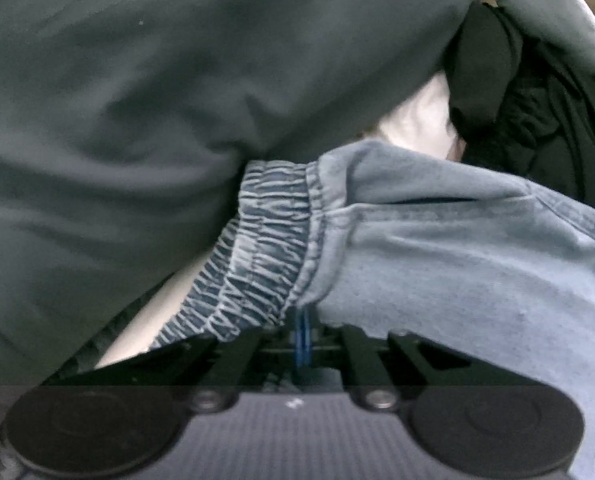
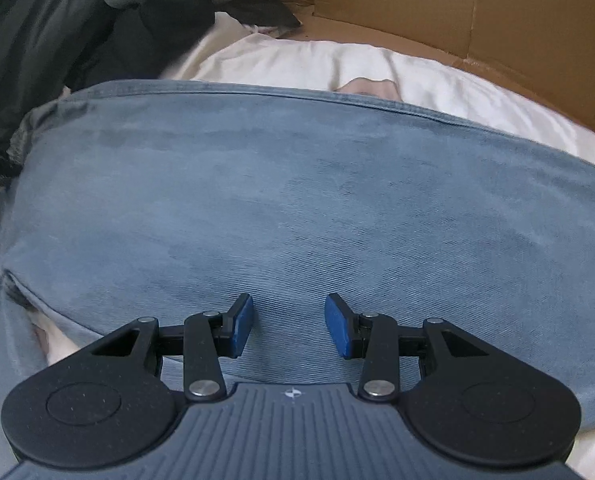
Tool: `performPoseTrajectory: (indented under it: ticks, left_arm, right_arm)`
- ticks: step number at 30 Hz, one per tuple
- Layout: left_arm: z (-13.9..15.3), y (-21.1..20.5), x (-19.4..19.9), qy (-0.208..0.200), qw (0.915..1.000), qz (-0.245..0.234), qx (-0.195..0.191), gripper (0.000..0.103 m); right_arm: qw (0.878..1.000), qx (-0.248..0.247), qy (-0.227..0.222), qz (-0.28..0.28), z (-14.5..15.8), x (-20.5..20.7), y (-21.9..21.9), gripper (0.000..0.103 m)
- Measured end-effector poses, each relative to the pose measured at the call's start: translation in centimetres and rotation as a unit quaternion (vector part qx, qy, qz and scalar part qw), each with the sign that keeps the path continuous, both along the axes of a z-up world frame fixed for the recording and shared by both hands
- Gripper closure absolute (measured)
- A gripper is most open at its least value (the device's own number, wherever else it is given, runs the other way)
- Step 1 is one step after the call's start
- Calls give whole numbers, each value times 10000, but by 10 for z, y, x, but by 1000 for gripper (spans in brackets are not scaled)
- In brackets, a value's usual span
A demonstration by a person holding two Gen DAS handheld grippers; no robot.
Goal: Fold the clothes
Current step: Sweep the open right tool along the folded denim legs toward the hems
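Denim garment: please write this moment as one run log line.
left gripper: jaws shut on denim garment near elastic waistband | right gripper: jaws open above denim, nothing held | fold: not yet done

Left gripper (image 1: 302, 334): black linkage bars, blue pads (image 1: 302, 340) mostly hidden, two round black discs flanking a grey ribbed housing with a small white mark; silver pivot screws.

Right gripper (image 2: 288, 330): same build. Blue rectangular pads (image 2: 241, 330) on black links, silver screws at pivots, ribbed grey-blue body, white cross-shaped emblem.
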State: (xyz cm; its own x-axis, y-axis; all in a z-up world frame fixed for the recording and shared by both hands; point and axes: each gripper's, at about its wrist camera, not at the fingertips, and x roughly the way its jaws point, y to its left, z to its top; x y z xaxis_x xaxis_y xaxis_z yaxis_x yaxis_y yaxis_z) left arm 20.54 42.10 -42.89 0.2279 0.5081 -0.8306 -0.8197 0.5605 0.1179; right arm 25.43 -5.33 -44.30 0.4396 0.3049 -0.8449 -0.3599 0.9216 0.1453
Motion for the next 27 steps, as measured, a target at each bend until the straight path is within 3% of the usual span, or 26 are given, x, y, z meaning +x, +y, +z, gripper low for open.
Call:
performPoseTrajectory:
  ticks: [4, 8, 12, 18, 27]
  left_arm:
    - [18, -20, 4, 115, 9998, -78, 148, 95]
    - [37, -48, 9, -336, 9977, -585, -61, 90]
    - [36, -77, 21, -593, 9909, -1108, -483, 89]
    - [20, -111, 40, -513, 9799, -1852, -543, 85]
    - [4, -97, 75, -589, 9852, -1585, -267, 86]
  right_arm:
    - [9997, -232, -24, -85, 2, 6, 0, 57]
    - [9993, -248, -53, -262, 2, 11, -4, 57]
    - [9983, -161, -17, -565, -3, 19, -8, 57]
    - [9959, -148, -38, -891, -8, 44, -6, 57]
    - [9949, -393, -309, -878, -13, 85, 5, 55]
